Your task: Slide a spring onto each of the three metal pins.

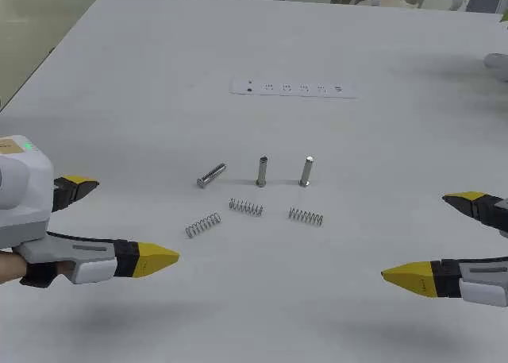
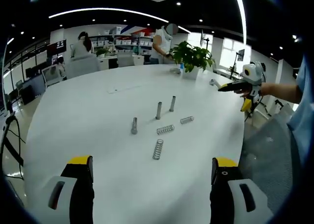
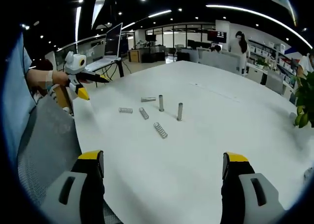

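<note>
We hold both grippers low over the white surface (image 1: 119, 101), one on each side of the parts and well apart from them. The left gripper (image 1: 131, 220) is released, its yellow-tipped jaws spread wide with nothing between them. The right gripper (image 1: 417, 236) is released in the same way and also carries nothing. In the left gripper view we see the right gripper come in from the right. In the right gripper view the left gripper shows at the left.

Between the two grippers, toward the middle of the surface, three metal pins form a row. The left pin (image 1: 211, 175) lies on its side, slanted across the row. The middle pin (image 1: 262, 171) and the right pin (image 1: 306, 171) stand upright, near each other but not touching.

Nearer to us, three springs lie flat in a second row. The left spring (image 1: 203, 225) sits at a slant in front of the lying pin. The middle spring (image 1: 246, 207) lies just in front of the middle pin, and the right spring (image 1: 305, 216) lies in front of the right pin. We see every spring apart from every pin, so all three pins are bare.

Beyond the pins a white power strip (image 1: 292, 87) lies flat on the surface. In the left gripper view a potted plant (image 2: 191, 55) stands at the far edge of the surface.
</note>
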### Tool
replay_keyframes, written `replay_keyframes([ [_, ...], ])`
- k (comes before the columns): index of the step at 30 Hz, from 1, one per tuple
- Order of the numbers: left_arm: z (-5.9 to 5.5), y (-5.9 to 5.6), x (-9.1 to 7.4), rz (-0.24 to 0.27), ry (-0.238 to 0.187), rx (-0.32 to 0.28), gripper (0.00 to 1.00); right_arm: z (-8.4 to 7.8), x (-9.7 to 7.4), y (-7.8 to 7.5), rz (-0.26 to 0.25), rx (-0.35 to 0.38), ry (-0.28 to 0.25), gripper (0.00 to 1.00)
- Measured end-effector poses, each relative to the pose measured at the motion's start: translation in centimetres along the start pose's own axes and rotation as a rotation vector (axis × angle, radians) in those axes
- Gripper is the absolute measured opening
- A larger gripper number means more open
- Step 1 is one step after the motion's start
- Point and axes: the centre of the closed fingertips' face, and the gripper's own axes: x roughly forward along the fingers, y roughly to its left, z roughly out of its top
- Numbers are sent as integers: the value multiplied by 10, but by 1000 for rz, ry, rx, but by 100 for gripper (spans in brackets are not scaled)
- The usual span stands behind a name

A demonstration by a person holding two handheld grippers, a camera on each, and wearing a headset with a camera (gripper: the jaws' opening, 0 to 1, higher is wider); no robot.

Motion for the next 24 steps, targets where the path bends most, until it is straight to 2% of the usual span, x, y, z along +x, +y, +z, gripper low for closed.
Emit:
replay_keyframes([
  [20,-2,1,-4,11,7,-1,98,4,6,7,21,9,-17,100],
  [24,-3,2,-4,12,9,-3,98,2,8,9,26,2,-6,100],
])
